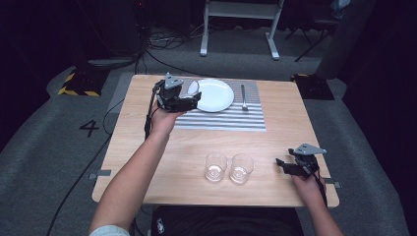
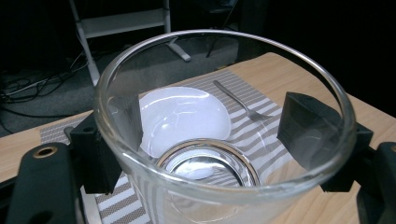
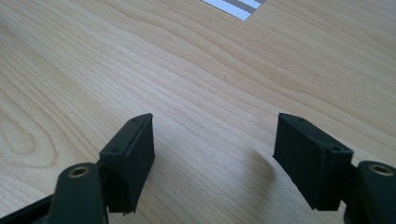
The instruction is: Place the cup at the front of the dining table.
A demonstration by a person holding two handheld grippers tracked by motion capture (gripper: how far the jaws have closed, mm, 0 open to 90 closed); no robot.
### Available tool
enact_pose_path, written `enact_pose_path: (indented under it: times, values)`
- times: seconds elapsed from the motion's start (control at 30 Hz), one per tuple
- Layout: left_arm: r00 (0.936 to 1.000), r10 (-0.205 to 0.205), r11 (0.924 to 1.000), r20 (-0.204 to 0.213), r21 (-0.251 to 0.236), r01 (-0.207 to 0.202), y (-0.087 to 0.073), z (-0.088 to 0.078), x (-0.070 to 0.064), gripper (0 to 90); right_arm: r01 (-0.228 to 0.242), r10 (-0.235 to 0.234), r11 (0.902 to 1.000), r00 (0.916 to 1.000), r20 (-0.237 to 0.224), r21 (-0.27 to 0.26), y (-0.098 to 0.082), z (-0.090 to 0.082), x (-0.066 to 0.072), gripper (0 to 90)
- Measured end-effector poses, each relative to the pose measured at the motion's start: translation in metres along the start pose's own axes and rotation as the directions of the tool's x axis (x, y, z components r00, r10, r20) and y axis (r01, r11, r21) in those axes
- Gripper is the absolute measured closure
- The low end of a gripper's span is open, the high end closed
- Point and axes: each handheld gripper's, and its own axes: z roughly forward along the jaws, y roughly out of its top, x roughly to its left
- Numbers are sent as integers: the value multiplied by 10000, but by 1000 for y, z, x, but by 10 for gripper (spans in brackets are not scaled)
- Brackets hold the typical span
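Glass (image 2: 219,154) in left tool (image 1: 189,101)

A white plate (image 1: 216,95) sat on a mat with grey and white stripes (image 1: 231,119) at the far side of the wooden table (image 1: 162,162). A fork (image 1: 244,97) lay on the mat just to the right of the plate. Two clear glasses (image 1: 228,168) stood side by side near the front edge, well apart from the mat. On the grey floor (image 1: 44,147) was a black number 4 (image 1: 89,129). White frame legs (image 1: 239,24) stood behind the table.
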Motion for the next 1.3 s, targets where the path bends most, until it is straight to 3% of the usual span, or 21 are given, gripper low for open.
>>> enact_pose_path:
  times: [0.23, 0.33, 0.43, 0.7, 0.9, 0.97, 1.07, 1.3]
  values:
    - [9994, 100, 9991, -324, 403, -87, 0, 21, 8, 196, -10, 10, 10000, 10000, 14, -8, 0, 0, 0, 290]
    - [9997, -6, 9982, -264, 601, 22, 0, 29, 12, 196, 28, -28, 10000, 10000, 0, -9, 0, 0, 0, 290]
    - [9991, -35, 9983, -428, 572, 59, -2, 38, 16, 196, 43, -43, 10000, 10000, 2, -14, 0, 0, 0, 291]
    - [9983, -44, 9923, -579, 1234, 115, -10, 62, 25, 196, 57, -57, 10000, 10000, 12, -21, 0, 0, 0, 291]
    - [9971, -357, 9822, -668, 1816, 473, -23, 80, 34, 196, 77, -77, 10000, 10000, 13, -25, 0, 0, 0, 291]
    - [9963, -443, 9768, -738, 2059, 587, -28, 86, 38, 196, 58, -58, 10000, 10000, 34, -32, 0, 0, 0, 291]
    - [9936, -888, 9657, -698, 2382, 1030, -35, 94, 46, 196, 57, -57, 10000, 10000, 5, -15, 0, 0, 0, 290]
    - [9886, -1138, 9443, -990, 2984, 1386, -49, 110, 63, 196, 66, -66, 10000, 10000, 36, -22, 0, 0, 1, 290]
